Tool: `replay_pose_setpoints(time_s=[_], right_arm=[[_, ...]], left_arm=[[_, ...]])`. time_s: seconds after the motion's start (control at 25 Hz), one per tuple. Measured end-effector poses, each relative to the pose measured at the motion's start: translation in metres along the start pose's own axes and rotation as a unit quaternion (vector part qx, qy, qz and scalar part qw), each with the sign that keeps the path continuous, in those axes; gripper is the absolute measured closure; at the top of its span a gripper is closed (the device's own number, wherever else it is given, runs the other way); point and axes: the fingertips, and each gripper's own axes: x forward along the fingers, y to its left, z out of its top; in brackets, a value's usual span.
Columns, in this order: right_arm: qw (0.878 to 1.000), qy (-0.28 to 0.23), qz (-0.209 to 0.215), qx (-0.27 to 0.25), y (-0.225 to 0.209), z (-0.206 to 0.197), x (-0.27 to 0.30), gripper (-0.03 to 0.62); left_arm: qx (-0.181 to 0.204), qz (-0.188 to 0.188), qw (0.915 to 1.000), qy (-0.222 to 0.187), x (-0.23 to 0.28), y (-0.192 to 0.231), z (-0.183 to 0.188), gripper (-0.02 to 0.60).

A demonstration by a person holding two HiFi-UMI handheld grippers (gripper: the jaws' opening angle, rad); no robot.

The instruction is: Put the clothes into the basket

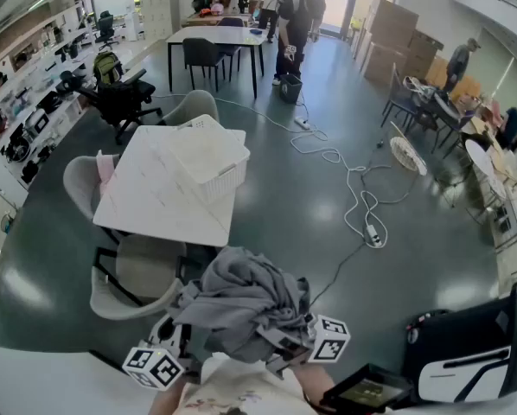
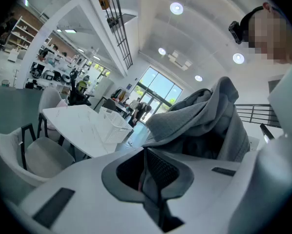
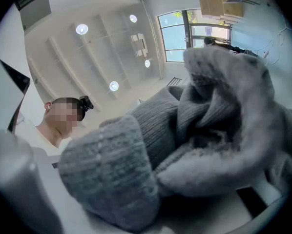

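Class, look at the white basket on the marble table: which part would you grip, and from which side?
Probably the top rim of the white basket on its near wall, from above and the near side: it stands upright and open-topped at a corner of the table, so one jaw fits inside the thin wall, one outside.

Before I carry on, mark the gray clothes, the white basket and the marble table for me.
gray clothes (image 1: 241, 305), head view, on the middle of the bunched pile.
white basket (image 1: 222, 181), head view, on its near side wall.
marble table (image 1: 146, 197), head view, on bare tabletop left of the basket.
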Motion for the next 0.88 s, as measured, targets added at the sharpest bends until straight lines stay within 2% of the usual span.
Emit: replay_pose_setpoints(time_s=[0.2, 0.48, 0.64, 0.88], right_arm=[[0.999, -0.030, 0.011, 0.000, -0.014, 0.019, -0.020, 0.344], [0.999, -0.034, 0.007, 0.013, 0.005, 0.004, -0.044, 0.344], [1.000, -0.023, 0.010, 0.002, 0.016, -0.006, -0.043, 0.344], [0.999, -0.031, 0.020, 0.015, 0.023, -0.014, -0.031, 0.341]], left_arm=[[0.031, -0.015, 0.9993, -0.015, 0.021, -0.015, 0.002, 0.554], [0.022, -0.010, 0.9995, -0.018, -0.002, -0.028, -0.019, 0.554], [0.018, -0.009, 0.9996, -0.020, -0.013, -0.022, -0.018, 0.554], [0.016, -0.016, 0.9994, -0.026, -0.025, -0.010, -0.014, 0.554]])
